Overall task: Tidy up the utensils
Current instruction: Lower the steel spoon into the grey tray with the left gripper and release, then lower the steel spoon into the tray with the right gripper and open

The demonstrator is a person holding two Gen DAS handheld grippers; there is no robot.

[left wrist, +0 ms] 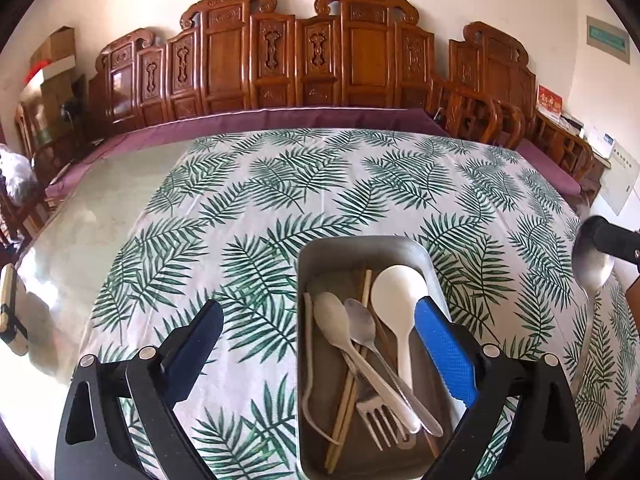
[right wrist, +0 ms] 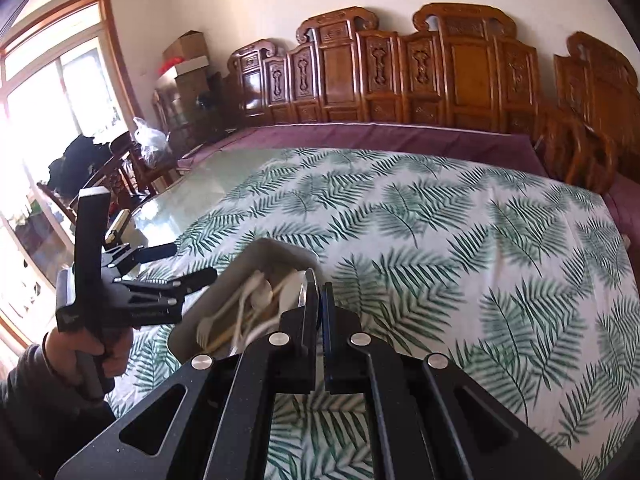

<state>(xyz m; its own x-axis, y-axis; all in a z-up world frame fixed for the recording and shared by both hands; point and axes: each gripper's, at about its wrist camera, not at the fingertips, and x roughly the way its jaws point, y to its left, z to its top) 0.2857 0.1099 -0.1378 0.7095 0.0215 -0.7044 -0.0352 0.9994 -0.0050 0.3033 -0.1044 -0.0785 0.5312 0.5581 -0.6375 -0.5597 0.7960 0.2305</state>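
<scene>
Left claw (left wrist: 320,344): your L fingers stand wide apart w/ nothing between the pads; blue pad on the R finger hangs over the tray's R rim, dark finger over the cloth to the tray's left.
Right claw (right wrist: 320,312): your R fingers are pressed together on a metal spoon (left wrist: 591,268), gripped edge-on in the R wrist view; in the L wrist view its bowl shows at the far R, above the cloth, beside the tray.
Tray (left wrist: 424,256): metal, rectangular, sits on the leaf-print cloth near you.
Tray contents: white rice paddle (left wrist: 394,300) on the R side; two metal spoons (left wrist: 352,332) crossing mid-tray; fork (left wrist: 378,420) w/ tines toward you; wooden chopsticks (left wrist: 362,312) running lengthwise under the spoons; a thin pale curved strip along the L wall, can't tell what it is.
Bench (left wrist: 80,240): glass top, bare on the L; leaf-print cloth (left wrist: 280,200) covers the rest.
Your L hand (right wrist: 92,356): wrapped round the L tool's handle, dark sleeve, seen at lower L of the R wrist view.
Background: carved wooden seat backs (left wrist: 280,56) along the wall, purple cushion below; cardboard boxes (left wrist: 56,56) at far L.
</scene>
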